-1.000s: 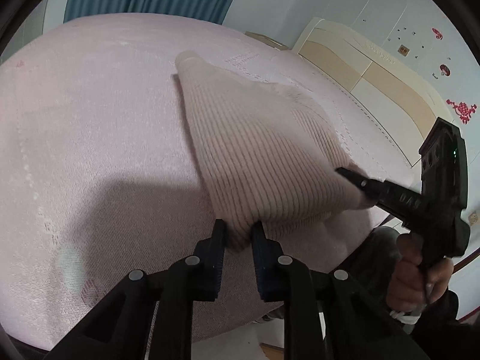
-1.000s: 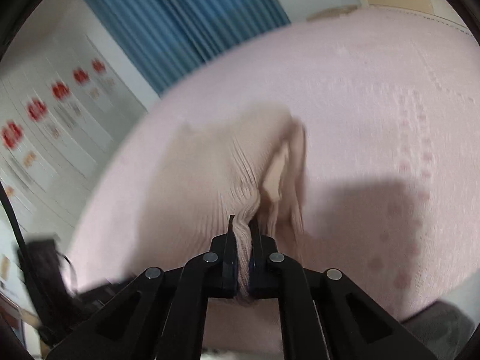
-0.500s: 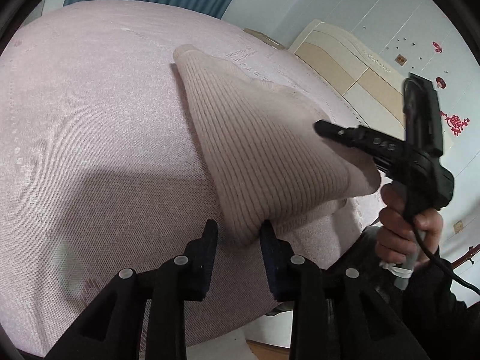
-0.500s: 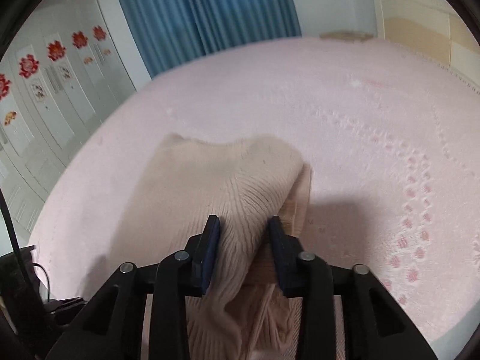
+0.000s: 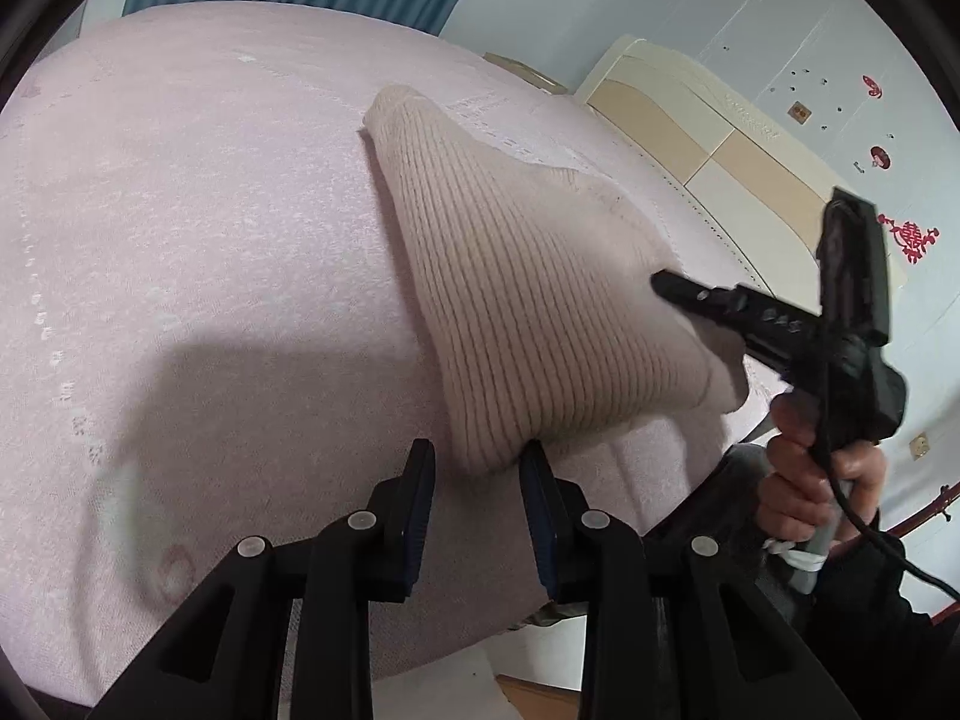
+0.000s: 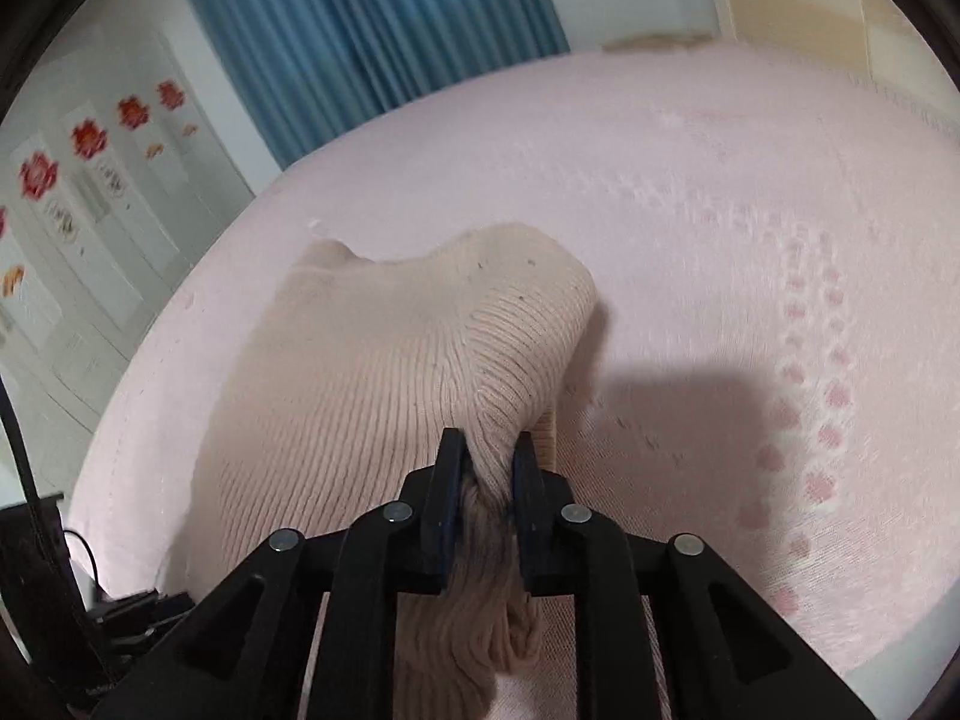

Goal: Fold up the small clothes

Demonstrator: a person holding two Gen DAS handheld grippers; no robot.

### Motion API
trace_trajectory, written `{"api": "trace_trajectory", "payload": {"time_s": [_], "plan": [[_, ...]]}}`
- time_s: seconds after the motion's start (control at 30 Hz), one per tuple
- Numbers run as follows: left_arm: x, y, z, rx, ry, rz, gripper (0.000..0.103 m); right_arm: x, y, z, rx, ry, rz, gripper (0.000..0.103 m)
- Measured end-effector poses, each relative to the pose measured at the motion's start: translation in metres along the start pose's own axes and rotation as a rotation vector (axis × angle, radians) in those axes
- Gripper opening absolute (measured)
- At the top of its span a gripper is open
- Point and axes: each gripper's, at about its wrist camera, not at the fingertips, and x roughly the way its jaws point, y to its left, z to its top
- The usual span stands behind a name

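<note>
A beige ribbed knit garment (image 5: 528, 294) lies on the pink bedspread (image 5: 198, 240), its near part lifted. My left gripper (image 5: 477, 462) is open, and the garment's near corner hangs between its fingertips, loose. My right gripper (image 6: 487, 450) is shut on a bunched fold of the same garment (image 6: 372, 384), with cloth hanging down behind the fingers. In the left wrist view the right gripper (image 5: 666, 285) holds the garment's right side, raised off the bed.
The bed edge (image 5: 480, 636) runs just in front of my left gripper. A cream headboard (image 5: 708, 138) stands at the far right. Blue curtains (image 6: 372, 18) and white wardrobe doors (image 6: 90, 210) line the far side. Black gear (image 6: 36, 546) sits left of the bed.
My left gripper has opened and released the garment's corner. My right gripper opened around the fold half a second ago and has closed on it again, lifting it.
</note>
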Motion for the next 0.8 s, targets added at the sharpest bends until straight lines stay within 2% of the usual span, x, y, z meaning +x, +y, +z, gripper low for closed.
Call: {"api": "trace_trajectory", "payload": {"time_s": [0.03,0.1,0.17,0.23,0.27,0.33,0.37,0.4,0.57,0.63,0.7,0.8], "plan": [[-0.002,0.000,0.001,-0.005,-0.001,0.000,0.029,-0.003,0.001,0.001,0.001,0.000,0.008,0.025],[-0.010,0.001,0.001,-0.013,-0.013,0.006,0.029,-0.004,-0.002,0.003,0.021,0.013,0.043,0.038],[-0.018,0.003,0.002,-0.021,-0.040,0.035,0.029,-0.001,0.001,0.000,0.041,0.039,0.087,0.047],[-0.027,0.008,0.004,-0.035,-0.062,0.055,0.032,0.003,-0.005,-0.004,0.057,0.047,0.106,0.052],[-0.030,0.012,0.005,-0.048,-0.069,0.061,0.034,0.007,-0.005,-0.007,0.059,0.070,0.108,0.060],[-0.035,0.020,0.007,-0.077,-0.080,0.074,0.036,0.030,-0.015,-0.010,0.116,0.137,0.127,0.063],[-0.038,0.025,0.008,-0.090,-0.085,0.083,0.037,0.038,-0.020,-0.010,0.158,0.154,0.148,0.069],[-0.040,0.027,0.008,-0.096,-0.087,0.091,0.037,0.041,-0.025,-0.010,0.194,0.153,0.174,0.070],[-0.043,0.042,0.009,-0.155,-0.099,0.101,0.039,0.059,-0.032,0.003,0.252,0.168,0.231,0.068],[-0.040,0.045,0.011,-0.179,-0.098,0.095,0.039,0.064,-0.029,0.006,0.248,0.182,0.264,0.060],[-0.036,0.045,0.013,-0.187,-0.095,0.095,0.039,0.067,-0.031,0.005,0.287,0.196,0.328,0.044],[-0.031,0.042,0.019,-0.188,-0.092,0.107,0.039,0.061,-0.037,0.006,0.332,0.175,0.376,0.038]]}}
